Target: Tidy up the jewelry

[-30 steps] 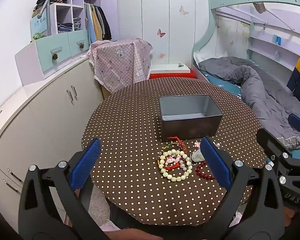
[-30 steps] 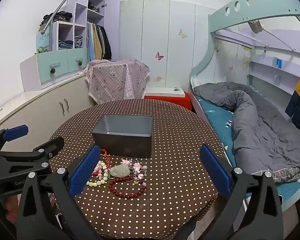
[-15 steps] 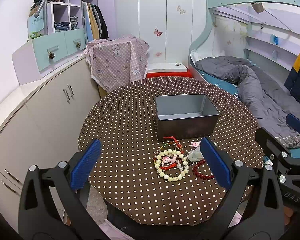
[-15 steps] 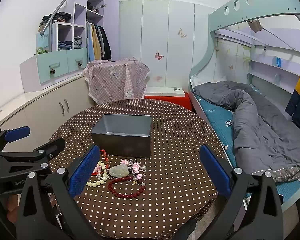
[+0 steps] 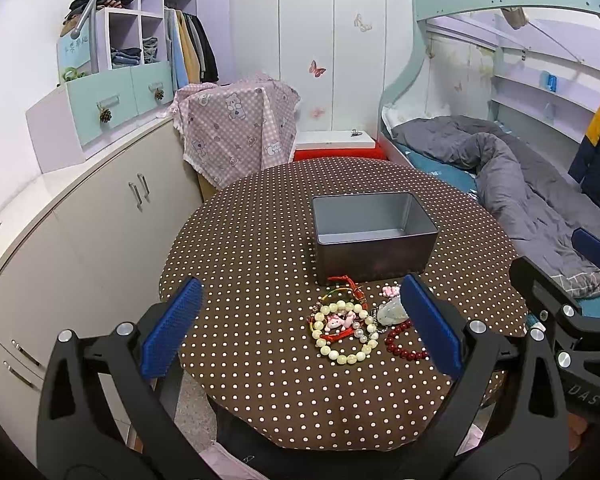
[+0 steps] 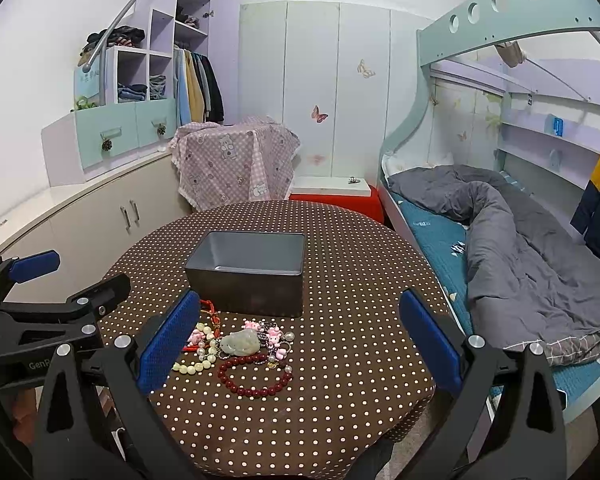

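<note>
A pile of jewelry lies on the round polka-dot table point(image 5: 260, 240) in front of an open grey metal box point(image 5: 374, 236). It holds a cream bead bracelet point(image 5: 342, 354), a dark red bead bracelet point(image 6: 256, 376), a pale green jade pendant point(image 6: 240, 342), red cords point(image 5: 350, 284) and pink charms point(image 6: 274, 334). My left gripper point(image 5: 300, 328) is open and empty, hovering above the near table edge short of the pile. My right gripper point(image 6: 300, 340) is open and empty, also above the near edge. The box point(image 6: 246, 276) looks empty.
Cream cabinets point(image 5: 100, 232) run along the left. A bed with a grey duvet point(image 6: 520, 248) lies close on the right. A pink cloth-covered stand point(image 5: 236, 136) and a red box point(image 6: 340, 196) stand behind the table. Each gripper shows at the other view's edge.
Both views have drifted only slightly; the left view shifted a little so the table sits slightly further off. The jewelry and box have not moved. Both grippers stay open.
</note>
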A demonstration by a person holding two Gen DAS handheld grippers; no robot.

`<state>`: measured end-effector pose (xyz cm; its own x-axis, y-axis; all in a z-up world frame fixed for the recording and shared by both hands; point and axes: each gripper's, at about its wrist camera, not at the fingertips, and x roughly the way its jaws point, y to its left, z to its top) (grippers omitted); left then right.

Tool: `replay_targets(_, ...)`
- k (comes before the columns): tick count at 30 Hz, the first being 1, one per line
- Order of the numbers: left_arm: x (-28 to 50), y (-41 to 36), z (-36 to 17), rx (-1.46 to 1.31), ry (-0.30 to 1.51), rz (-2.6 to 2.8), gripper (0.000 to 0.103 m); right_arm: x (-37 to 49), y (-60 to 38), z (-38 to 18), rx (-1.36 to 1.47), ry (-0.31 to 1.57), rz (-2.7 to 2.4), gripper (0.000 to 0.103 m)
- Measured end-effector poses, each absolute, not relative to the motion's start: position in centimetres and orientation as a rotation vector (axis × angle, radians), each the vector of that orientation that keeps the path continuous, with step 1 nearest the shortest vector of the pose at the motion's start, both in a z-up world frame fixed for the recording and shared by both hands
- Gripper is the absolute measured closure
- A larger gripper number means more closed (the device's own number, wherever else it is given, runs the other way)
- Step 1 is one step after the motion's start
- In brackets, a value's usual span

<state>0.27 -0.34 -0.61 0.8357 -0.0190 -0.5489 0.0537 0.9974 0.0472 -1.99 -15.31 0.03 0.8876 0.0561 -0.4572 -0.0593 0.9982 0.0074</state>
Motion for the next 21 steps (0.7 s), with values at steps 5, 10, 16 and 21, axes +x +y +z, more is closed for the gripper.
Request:
replay_targets(5, 0.21, -0.34, -0.61, 0.063, 0.58, -0.039, 0.006, -2.03, -15.4, 0.05, -0.003, 0.478, 0.063, 0.008)
replay_targets(10, 0.23, -0.33, -0.61, 0.062, 0.582, -0.04, 0.006, -1.97, -15.48, 0.08, -0.003, 0.481, 0.063, 0.008)
replay_targets(16, 0.21, -0.34, -0.53, 0.061, 0.583, -0.04, 0.006, -1.8, -15.64, -0.09, -0.001, 0.485, 0.067, 0.008)
replay_targets(21, 0.21, -0.36, -0.5, 0.062, 0.585, -0.041, 0.006, -1.67, -15.65, -0.18, 0.0, 0.489, 0.064, 0.008)
